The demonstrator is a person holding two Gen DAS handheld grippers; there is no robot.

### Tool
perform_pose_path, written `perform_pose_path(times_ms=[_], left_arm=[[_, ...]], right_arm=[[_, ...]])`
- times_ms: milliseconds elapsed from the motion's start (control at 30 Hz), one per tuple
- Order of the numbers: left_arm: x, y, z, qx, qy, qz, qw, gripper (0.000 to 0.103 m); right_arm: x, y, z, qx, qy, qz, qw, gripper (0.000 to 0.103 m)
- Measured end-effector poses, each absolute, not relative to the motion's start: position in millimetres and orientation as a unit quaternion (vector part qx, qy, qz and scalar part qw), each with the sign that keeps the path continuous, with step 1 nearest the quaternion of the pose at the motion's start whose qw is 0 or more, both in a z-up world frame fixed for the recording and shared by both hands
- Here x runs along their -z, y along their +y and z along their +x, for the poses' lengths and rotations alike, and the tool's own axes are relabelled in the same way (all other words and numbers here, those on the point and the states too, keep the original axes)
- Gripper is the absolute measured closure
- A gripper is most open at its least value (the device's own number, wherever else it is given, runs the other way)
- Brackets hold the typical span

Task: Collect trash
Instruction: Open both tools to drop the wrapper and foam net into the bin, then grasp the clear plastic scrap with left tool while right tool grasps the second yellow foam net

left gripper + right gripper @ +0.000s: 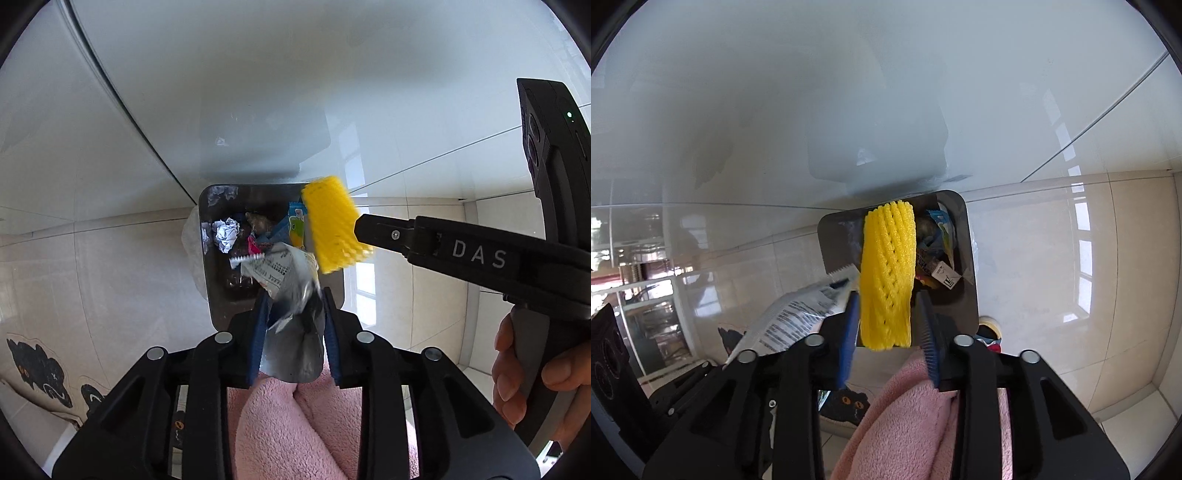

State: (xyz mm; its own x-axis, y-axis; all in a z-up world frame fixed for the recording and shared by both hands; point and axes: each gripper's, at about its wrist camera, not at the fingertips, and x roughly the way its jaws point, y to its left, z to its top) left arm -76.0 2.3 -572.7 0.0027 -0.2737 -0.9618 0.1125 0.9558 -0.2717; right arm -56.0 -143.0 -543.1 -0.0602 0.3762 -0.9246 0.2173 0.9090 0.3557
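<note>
Both hands are over the dark bin, which stands on the tiled floor against a white wall.

Left tongs: blue pads spread, a crumpled silver wrapper loose between them, its printed end hanging over the bin mouth. I judge it very light, thin, crackly and slippery; it is blurred, so I cannot tell if a pad touches it.

Right tongs: pads spread either side of a yellow foam net sleeve, with a gap showing at the 3 o'clock pad. It sits above the bin opening. I judge it soft, springy, near weightless and not fragile. If re-gripped, take it across the middle of its ribs; take the wrapper at its crumpled waist, not the flat printed flap.

Count:
- bin: one
- wrapper in hand: one
- foam sleeve: one
- inside the bin, left view: one white paper ball at 9 o'clock, one blue-green packet at 12, other scraps too jumbled to count

A pink fleece sleeve shows under each tool
</note>
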Motion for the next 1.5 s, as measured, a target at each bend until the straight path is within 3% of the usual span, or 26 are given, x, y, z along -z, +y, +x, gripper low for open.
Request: perform_pose_path(times_ms=[100,167,333,433,633,1133,1500], left_arm=[[566.5,3.4,-75.5,0.132,0.690,-0.062,0.709,0.061],[561.1,4.7,-75.4,0.126,0.690,-0.061,0.710,0.052],[538.9,7.5,-84.2,0.118,0.683,-0.051,0.719,0.027],[515.9,5.2,-87.2,0.118,0.674,-0.040,0.728,0.017],[452.5,5.6,-92.2,0.122,0.653,-0.044,0.746,0.011],[285.2,14.7,-82.4,0.138,0.537,-0.027,0.832,0.008],[226.0,3.6,-35.8,0.153,0.487,-0.035,0.859,0.008]], right_arm=[[537.9,-140.7,-53.5,-0.059,0.721,0.196,0.662,0.060],[536.5,-142.0,-52.5,-0.059,0.723,0.200,0.659,0.054],[520.9,-155.4,-53.4,-0.043,0.718,0.201,0.665,0.030],[500.0,-163.1,-54.3,-0.039,0.711,0.204,0.672,0.020],[440.6,-173.4,-61.9,-0.048,0.692,0.185,0.696,0.006],[259.8,-211.5,-75.7,-0.021,0.580,0.138,0.803,0.003],[189.7,-229.8,-43.3,-0.002,0.492,0.144,0.859,0.003]])
